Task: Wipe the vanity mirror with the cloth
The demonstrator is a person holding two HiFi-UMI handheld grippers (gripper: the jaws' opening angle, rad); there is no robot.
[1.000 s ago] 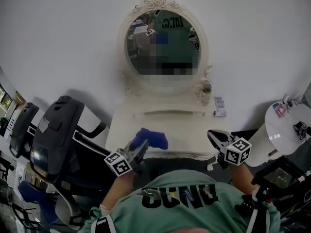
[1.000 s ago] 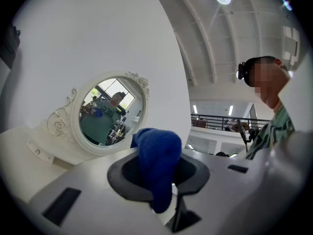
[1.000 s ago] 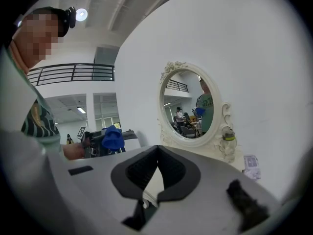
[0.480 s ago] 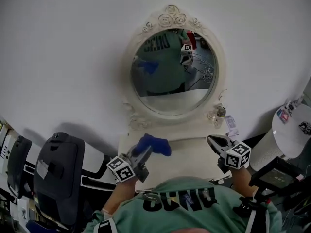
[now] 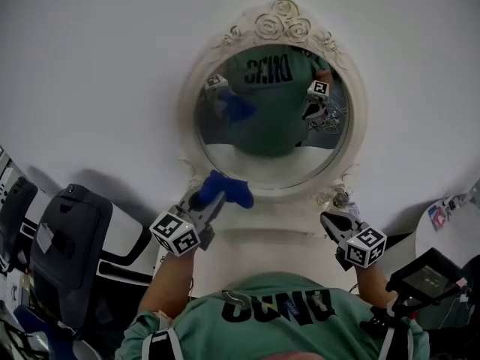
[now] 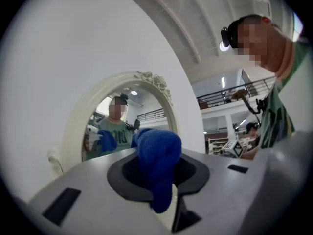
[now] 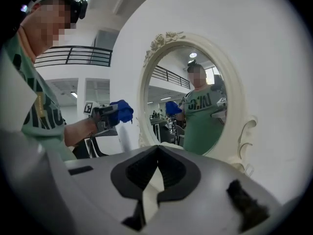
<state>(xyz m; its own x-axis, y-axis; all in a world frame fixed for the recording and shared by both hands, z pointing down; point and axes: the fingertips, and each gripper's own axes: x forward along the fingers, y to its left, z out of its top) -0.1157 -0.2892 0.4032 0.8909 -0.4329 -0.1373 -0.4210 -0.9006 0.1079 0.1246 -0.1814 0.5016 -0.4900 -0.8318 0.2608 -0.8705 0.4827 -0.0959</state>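
While I stand facing the white wall [image 5: 90, 66], the vanity mirror [image 5: 274, 126] hangs on it straight ahead of me. It is an oval glass in a pale carved frame [image 5: 358, 126] with roses at the top. The glass reflects my green shirt, both marker cubes and a blue patch of cloth. Below the mirror, the pale vanity top [image 5: 274, 231] runs out toward my chest. Off its left edge stands a dark grey machine [image 5: 67, 235], well apart from everything I am holding.

My left gripper [image 5: 202, 203] is raised over the back left part of the vanity top and angled up toward the lower left rim of the frame. Its jaws are clenched on the blue cloth [image 5: 225, 190], which bunches out past the tips and hangs a little below them in the left gripper view. From the head view the cloth overlaps the bottom left of the frame. From the right gripper view a pale gap shows between cloth and frame, so it is near the mirror but not on the glass.

My right gripper [image 5: 328, 217] is lower, over the right edge of the vanity top and just below the frame's lower right curl. Its jaws are pressed together with nothing between them.
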